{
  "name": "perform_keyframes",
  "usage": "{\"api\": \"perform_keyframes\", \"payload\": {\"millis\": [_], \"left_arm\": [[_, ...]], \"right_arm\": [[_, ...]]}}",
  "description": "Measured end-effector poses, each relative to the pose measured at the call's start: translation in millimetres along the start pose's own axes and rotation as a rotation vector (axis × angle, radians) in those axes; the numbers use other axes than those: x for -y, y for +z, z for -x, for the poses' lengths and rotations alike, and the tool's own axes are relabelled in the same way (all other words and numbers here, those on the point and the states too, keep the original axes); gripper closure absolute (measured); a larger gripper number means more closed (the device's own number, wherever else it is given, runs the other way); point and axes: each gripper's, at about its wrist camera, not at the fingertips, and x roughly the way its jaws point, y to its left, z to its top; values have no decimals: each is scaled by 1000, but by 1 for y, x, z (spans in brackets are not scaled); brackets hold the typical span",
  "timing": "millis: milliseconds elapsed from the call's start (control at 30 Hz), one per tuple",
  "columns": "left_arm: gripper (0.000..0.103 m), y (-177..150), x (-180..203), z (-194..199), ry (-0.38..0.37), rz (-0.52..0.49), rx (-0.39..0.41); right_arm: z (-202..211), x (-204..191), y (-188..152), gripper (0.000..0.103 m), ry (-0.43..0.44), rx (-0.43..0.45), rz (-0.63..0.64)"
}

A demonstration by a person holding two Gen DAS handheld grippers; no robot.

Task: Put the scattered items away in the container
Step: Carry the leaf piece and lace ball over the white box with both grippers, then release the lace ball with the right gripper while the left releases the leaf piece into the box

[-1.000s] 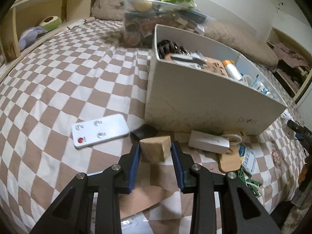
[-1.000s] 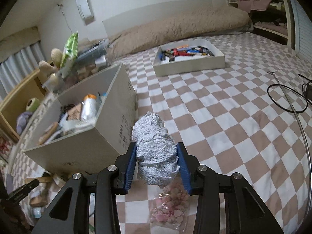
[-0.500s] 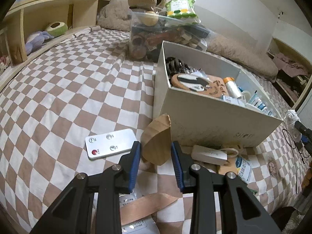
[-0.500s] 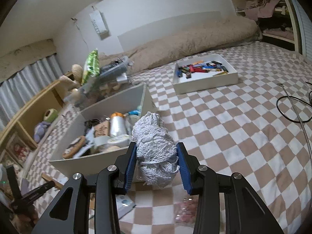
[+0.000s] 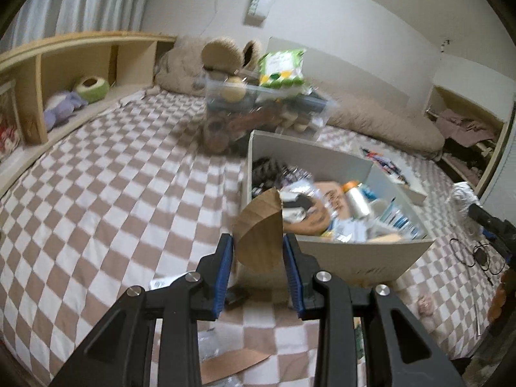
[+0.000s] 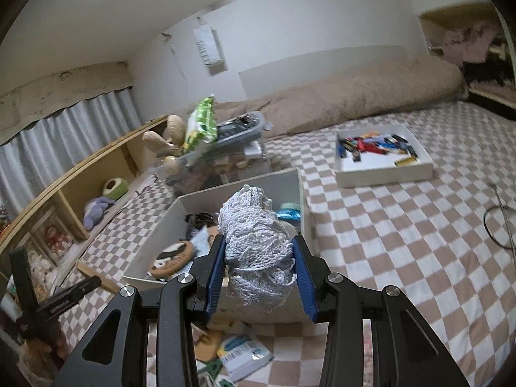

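Above the checked bedspread (image 5: pixel 96 193), both grippers are rising toward the white container (image 5: pixel 335 258), the left gripper (image 5: pixel 259 258) clamping a wooden wedge (image 5: pixel 259 235), the right gripper (image 6: pixel 258 269) squeezing a white mesh bundle (image 6: pixel 254 242), so both items are nearing drop-off.

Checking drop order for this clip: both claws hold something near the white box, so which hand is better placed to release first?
Probably the right. The right claw holds its white mesh bundle in line with the white box; the left claw's wooden piece hangs at the near corner.
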Motion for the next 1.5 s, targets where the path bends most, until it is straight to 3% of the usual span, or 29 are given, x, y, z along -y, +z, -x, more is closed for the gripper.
{"api": "perform_keyframes", "payload": {"millis": [500,700,1033,1500], "left_arm": [[71,66,58,-10,-130,-73,68],[71,82,74,-38,-195,-65,22],[71,97,93,-86,-172,-109,-46],[71,122,108,-151,-217,-80,-160]], "right_arm": [[-27,-24,47,62,36,-15,80],[-61,-25,56,62,43,-95,96],[-134,-21,69,62,-8,-265,142],[-209,0,76,62,-72,-406,160]]}}
